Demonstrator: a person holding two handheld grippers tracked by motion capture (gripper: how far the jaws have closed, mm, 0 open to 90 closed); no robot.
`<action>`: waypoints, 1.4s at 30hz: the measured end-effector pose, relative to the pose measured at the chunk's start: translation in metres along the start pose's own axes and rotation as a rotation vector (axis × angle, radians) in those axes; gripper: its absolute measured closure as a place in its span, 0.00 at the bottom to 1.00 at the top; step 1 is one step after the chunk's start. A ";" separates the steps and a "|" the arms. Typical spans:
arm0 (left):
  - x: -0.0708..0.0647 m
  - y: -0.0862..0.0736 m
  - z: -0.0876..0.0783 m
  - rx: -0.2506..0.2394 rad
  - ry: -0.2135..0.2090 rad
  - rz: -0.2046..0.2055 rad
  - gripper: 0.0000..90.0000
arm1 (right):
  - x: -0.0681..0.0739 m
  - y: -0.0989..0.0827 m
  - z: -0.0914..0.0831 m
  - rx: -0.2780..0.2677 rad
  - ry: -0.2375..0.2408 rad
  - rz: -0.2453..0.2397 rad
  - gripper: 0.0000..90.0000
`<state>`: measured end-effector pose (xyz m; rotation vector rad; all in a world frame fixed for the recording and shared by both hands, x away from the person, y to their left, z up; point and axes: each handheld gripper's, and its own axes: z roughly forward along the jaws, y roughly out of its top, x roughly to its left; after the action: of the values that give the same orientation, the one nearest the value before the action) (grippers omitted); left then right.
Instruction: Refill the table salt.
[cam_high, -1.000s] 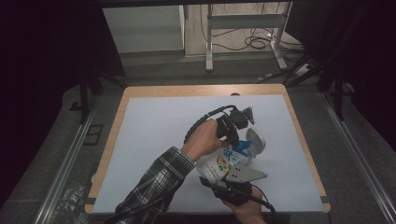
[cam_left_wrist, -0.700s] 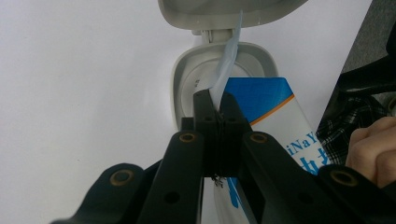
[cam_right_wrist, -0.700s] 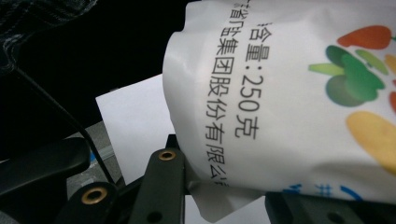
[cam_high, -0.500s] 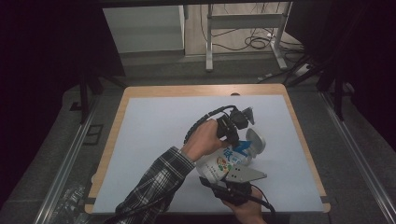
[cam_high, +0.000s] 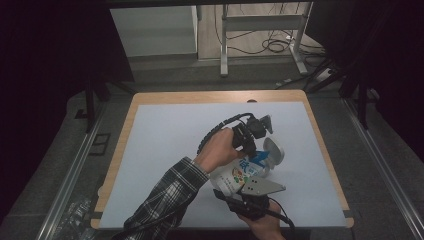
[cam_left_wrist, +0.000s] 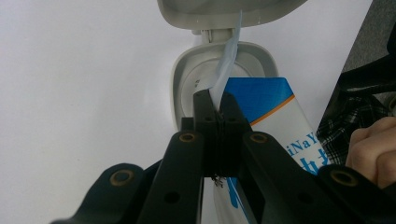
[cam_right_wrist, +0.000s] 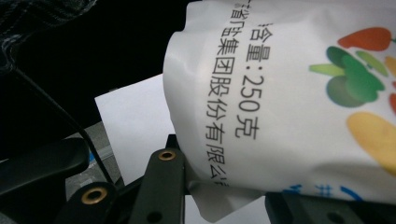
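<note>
White table (cam_high: 165, 145) carries a wipes pack (cam_high: 237, 175); left gripper (cam_left_wrist: 215, 105) pinches a wipe (cam_left_wrist: 229, 60), right gripper (cam_high: 240, 192) clamps the pack's end.

The pack (cam_right_wrist: 299, 102) hides the right claw's (cam_right_wrist: 224, 191) tips; its print is perhaps cut off at the right edge.

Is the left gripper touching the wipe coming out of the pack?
Touching. In the left gripper view, the left gripper has its jaws shut on the wipe rising from the pack.
</note>
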<state>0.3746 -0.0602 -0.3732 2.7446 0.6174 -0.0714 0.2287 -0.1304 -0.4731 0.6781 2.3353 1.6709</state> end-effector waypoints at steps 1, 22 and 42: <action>0.000 0.000 0.000 0.001 0.000 0.000 1.00 | 0.000 0.000 0.000 -0.001 0.000 0.000 0.81; 0.000 0.001 0.001 0.010 0.000 0.001 1.00 | 0.000 0.001 0.001 -0.005 -0.004 0.001 0.81; 0.000 0.002 0.001 0.014 -0.002 0.002 0.99 | 0.000 0.001 0.001 -0.008 -0.009 -0.003 0.82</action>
<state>0.3755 -0.0623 -0.3738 2.7580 0.6152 -0.0781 0.2290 -0.1292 -0.4724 0.6795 2.3206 1.6721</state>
